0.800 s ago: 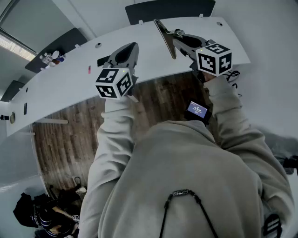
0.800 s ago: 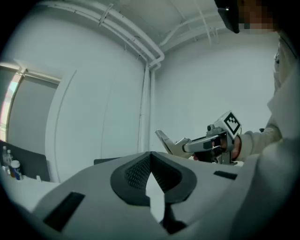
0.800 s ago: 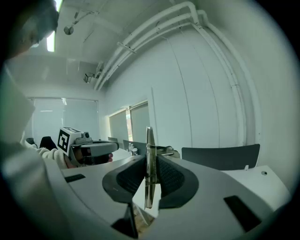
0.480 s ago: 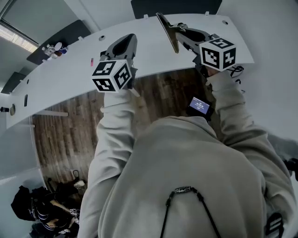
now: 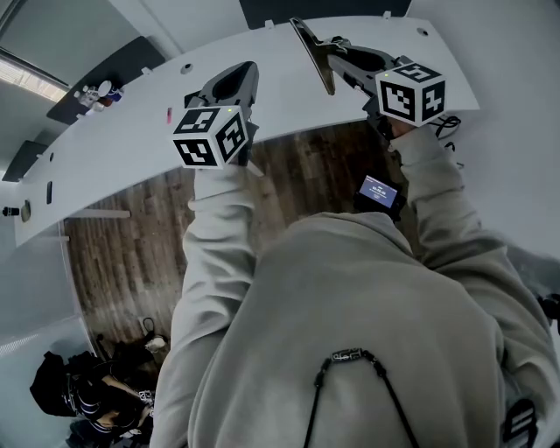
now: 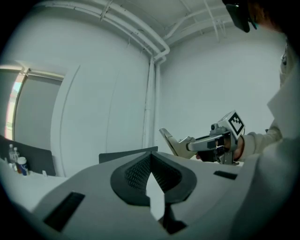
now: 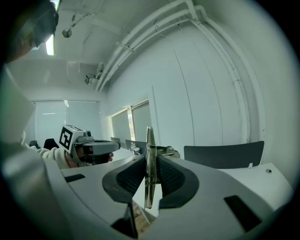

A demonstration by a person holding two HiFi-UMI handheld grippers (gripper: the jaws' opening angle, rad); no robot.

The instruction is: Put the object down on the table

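Observation:
My right gripper [image 5: 336, 61] is shut on a thin flat board with a metal spring clip [image 5: 311, 54], held on edge above the white table [image 5: 114, 153]. In the right gripper view the board [image 7: 149, 140] stands upright between the pads, edge-on to the camera. From the left gripper view I see the same board [image 6: 169, 139] sticking up out of the right gripper [image 6: 194, 144]. My left gripper [image 5: 236, 80] hovers over the table to the left of it, shut, with nothing between its pads [image 6: 140, 171].
A dark chair back [image 5: 324, 9] stands behind the table. Bottles [image 5: 96, 92] sit on a dark surface at far left. A small red item [image 5: 169, 114] and a black cable [image 5: 446, 127] lie on the table. Wooden floor [image 5: 131, 254] shows below, with bags [image 5: 79, 398].
Both grippers sit slightly higher in the head view, a little further over the table. The right gripper's hold on the board is unchanged and the left stays shut.

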